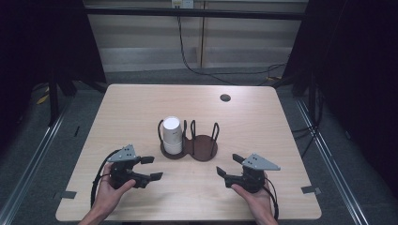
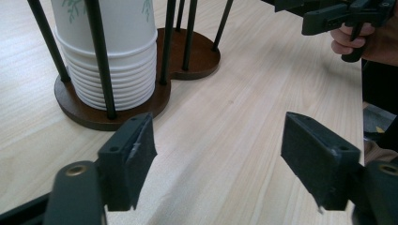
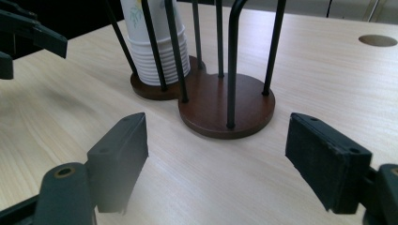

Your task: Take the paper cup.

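A dark brown wire cup holder (image 1: pixel 204 146) with two round bases stands mid-table. Its left bay holds an upside-down stack of white paper cups (image 1: pixel 172 135); the right bay is bare. My left gripper (image 1: pixel 156 168) rests open on the table, near left of the holder, with nothing between its jaws. My right gripper (image 1: pixel 226 164) is open too, near right of the holder, also holding nothing. In the left gripper view, the left gripper (image 2: pixel 220 159) faces the cups (image 2: pixel 131 56). In the right gripper view, the right gripper (image 3: pixel 218 159) faces the holder's bare base (image 3: pixel 244 108) and the cups (image 3: pixel 143 56).
A round cable hole (image 1: pixel 225 97) sits in the light wooden table (image 1: pixel 141 103) toward its far edge. Black cables lie on the floor beyond the table. In the left gripper view the right gripper (image 2: pixel 338 14) sits at top right, and in the right gripper view the left gripper (image 3: pixel 28 33) at top left.
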Motion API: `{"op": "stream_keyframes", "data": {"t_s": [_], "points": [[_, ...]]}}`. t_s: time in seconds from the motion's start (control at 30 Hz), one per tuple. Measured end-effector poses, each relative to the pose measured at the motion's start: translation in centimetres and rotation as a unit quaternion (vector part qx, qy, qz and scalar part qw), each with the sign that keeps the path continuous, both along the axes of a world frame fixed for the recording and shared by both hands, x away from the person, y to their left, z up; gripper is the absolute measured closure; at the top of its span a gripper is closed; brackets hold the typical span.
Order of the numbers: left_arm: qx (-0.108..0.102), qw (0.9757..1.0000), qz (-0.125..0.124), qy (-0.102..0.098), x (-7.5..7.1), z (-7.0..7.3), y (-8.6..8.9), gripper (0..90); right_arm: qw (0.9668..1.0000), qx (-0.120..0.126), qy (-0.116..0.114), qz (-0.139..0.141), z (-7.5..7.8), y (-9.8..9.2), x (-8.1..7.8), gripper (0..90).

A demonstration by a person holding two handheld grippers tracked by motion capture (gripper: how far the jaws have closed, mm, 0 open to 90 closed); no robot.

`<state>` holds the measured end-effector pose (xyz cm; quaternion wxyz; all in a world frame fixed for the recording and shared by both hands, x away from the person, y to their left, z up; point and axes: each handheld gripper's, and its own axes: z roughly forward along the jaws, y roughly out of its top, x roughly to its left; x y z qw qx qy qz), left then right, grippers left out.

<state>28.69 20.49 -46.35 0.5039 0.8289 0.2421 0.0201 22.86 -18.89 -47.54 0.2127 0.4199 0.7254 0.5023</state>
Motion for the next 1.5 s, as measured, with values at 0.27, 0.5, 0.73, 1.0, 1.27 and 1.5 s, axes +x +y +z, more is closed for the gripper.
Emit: {"op": "stream_keyframes", "data": {"t_s": [0.27, 0.5, 0.73, 1.0, 1.27, 1.5], "points": [[-0.013, 0.9997, 0.019, 0.004, 0.3, 0.3, 0.8, 16.9, 0.9998, 0.011, 0.014, 0.008, 0.0, -0.1, 0.0, 20.3], [-0.007, 0.9991, 0.041, -0.004, 0.0, 0.8, 1.3, 20.1, 0.9993, 0.009, 0.032, 0.016, 0.2, 0.6, -0.7, 21.4], [-0.007, 0.9996, 0.025, -0.009, 0.3, 2.0, 1.1, 23.6, 0.9987, 0.007, 0.039, 0.033, 0.3, 1.4, -1.2, 20.8], [0.004, 0.9999, 0.016, -0.001, 1.4, 2.6, 0.2, 24.7, 0.9976, 0.016, 0.053, 0.041, 0.4, 1.2, -1.1, 23.0], [0.021, 0.9996, 0.015, -0.006, 2.2, 4.3, 0.3, 26.5, 0.9974, 0.021, 0.056, 0.039, 0.5, 0.9, -1.1, 22.5], [0.03, 0.9992, 0.025, -0.005, 3.5, 6.4, -0.7, 30.1, 0.9963, 0.03, 0.069, 0.041, 0.2, 0.9, -0.8, 23.2]]}}
